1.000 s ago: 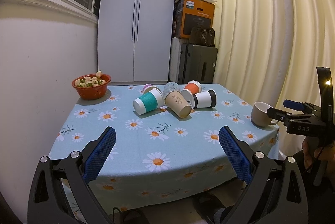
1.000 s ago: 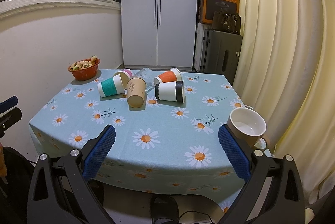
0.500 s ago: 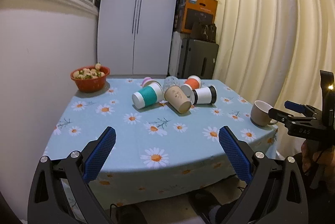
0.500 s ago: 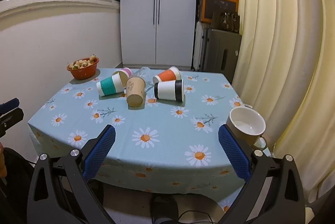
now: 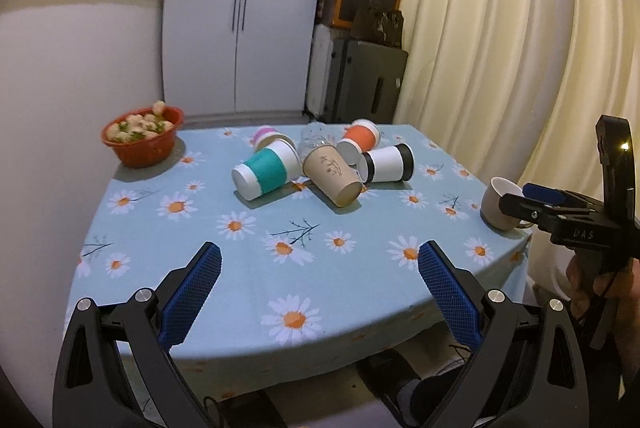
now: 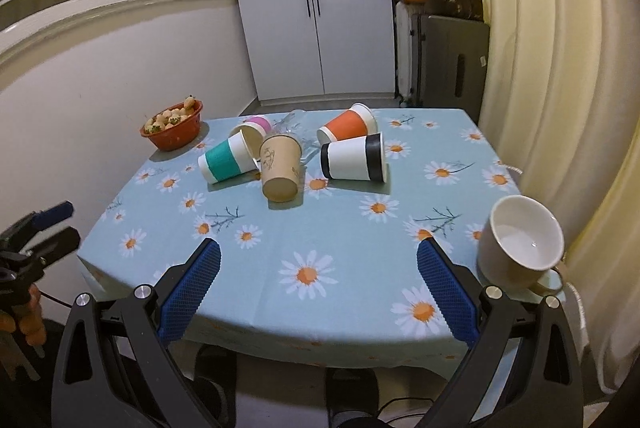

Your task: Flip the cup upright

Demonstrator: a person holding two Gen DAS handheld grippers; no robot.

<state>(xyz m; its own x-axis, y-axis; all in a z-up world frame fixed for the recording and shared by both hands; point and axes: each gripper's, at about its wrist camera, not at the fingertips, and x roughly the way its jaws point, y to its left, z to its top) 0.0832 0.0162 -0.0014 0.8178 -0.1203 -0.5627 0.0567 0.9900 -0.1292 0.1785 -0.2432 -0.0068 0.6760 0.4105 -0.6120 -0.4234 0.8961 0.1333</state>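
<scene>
On the table (image 6: 328,228): a blue daisy-print cloth, with a cluster of paper cups lying on their sides near the far middle.
Teal-banded cup (image 6: 228,161): on its side, leftmost of the cluster, touching the brown cup.
Brown cup (image 6: 279,168): on its side, base toward the cameras.
Black-banded cup (image 6: 354,157): on its side, just right of the brown cup.
Orange cup (image 6: 347,124): on its side behind the black-banded one.
Pink cup (image 6: 256,124): partly hidden at the back; a clear bottle (image 5: 314,138) seems to lie beside it.
Mug (image 6: 520,244): upright near the right edge, well apart from the cluster.
Red bowl (image 6: 172,126): far left corner, filled with small pale items.
Left gripper (image 5: 319,290): fingers spread wide, holding nothing, above the near edge.
Right gripper (image 6: 318,288): fingers spread wide, empty, with the mug just beside its right finger.
</scene>
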